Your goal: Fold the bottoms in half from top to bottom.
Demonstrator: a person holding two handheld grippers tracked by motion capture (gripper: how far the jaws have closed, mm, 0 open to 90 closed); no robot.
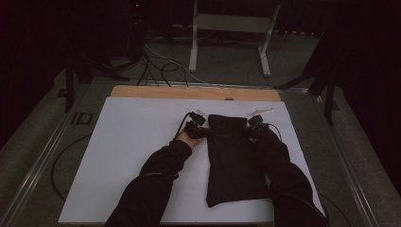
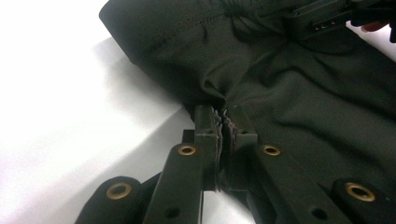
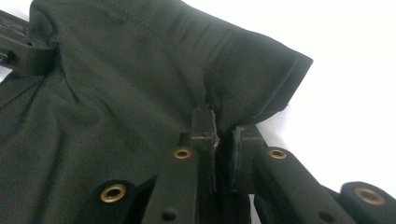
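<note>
A black cloth bag (image 1: 234, 161) lies flat on the white bench (image 1: 132, 156). The left hand-held gripper (image 2: 223, 122) and the right hand-held gripper (image 3: 218, 122) each pinch its far corners; its contents cannot be seen.

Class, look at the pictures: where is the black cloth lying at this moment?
In the high view, the black cloth lies on the white table sheet, right of centre, pinched at its far end between the left gripper and right gripper.

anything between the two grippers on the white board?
Only the black cloth: left gripper and right gripper pinch its opposite edges, in the high view.
</note>
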